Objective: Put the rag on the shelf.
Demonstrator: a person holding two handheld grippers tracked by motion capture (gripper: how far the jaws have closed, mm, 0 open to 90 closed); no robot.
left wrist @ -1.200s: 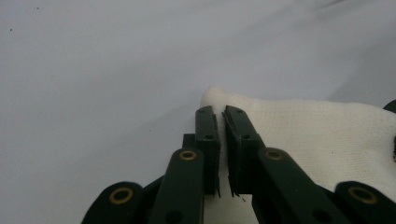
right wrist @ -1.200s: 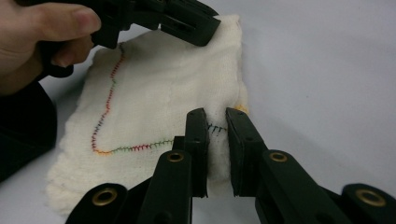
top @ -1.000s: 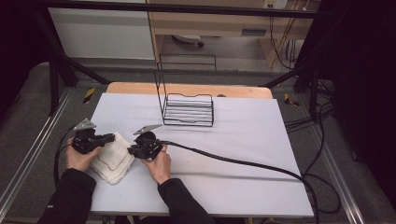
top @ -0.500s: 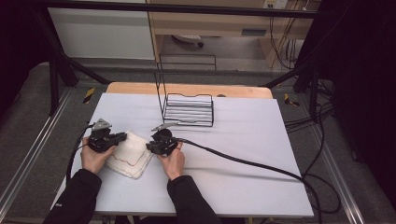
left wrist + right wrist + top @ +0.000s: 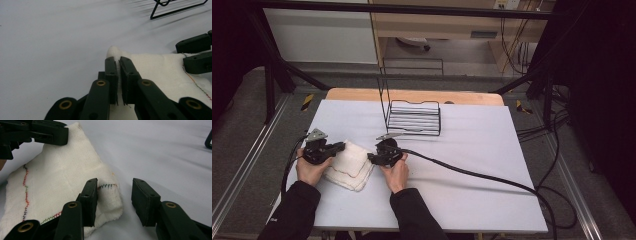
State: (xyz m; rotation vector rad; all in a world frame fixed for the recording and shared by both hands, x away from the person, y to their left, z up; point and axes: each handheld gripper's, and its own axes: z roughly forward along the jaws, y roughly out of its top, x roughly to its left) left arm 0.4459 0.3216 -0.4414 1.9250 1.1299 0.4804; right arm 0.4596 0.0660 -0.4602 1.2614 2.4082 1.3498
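A folded white cloth (image 5: 351, 163) with coloured stitching lies on the table's left part, between my two grippers. In the left gripper view, my left gripper (image 5: 118, 60) is shut on the cloth's (image 5: 160, 72) raised far corner. From the high view, the left gripper (image 5: 340, 146) sits at the cloth's left edge. My right gripper (image 5: 115, 186) is open, its left jaw resting on the cloth (image 5: 62, 182) and the folded corner lying between the jaws. It (image 5: 372, 159) is at the cloth's right edge in the high view.
A black wire rack (image 5: 413, 118) stands behind the grippers, near the table's middle back. The right gripper's thick black cable (image 5: 472, 174) trails across the white table cover (image 5: 492, 145) to the right edge.
Both hands and the cloth have shifted right along the table, nearer the rack. Most of that shift came in the first half second.
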